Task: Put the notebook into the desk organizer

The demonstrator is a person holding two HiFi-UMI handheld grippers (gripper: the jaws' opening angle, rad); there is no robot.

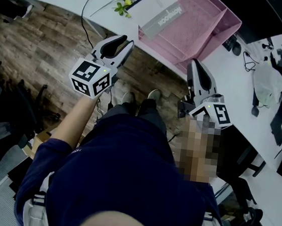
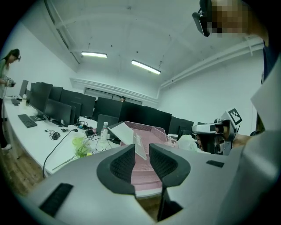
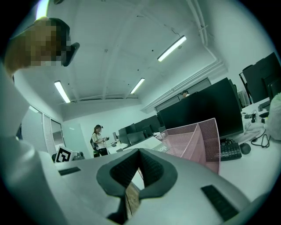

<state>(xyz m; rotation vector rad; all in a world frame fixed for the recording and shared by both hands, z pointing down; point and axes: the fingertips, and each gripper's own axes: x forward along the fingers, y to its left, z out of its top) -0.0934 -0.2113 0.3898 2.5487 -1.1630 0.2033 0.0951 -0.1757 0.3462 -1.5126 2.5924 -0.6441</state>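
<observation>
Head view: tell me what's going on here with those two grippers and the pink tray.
A person stands at the white desk, a gripper in each hand, both raised short of the pink mesh desk organizer and touching nothing. The left gripper has its jaws apart and empty; the right gripper has its jaws together, also empty. The white notebook lies tilted at the organizer's left edge in the head view, held by neither.
</observation>
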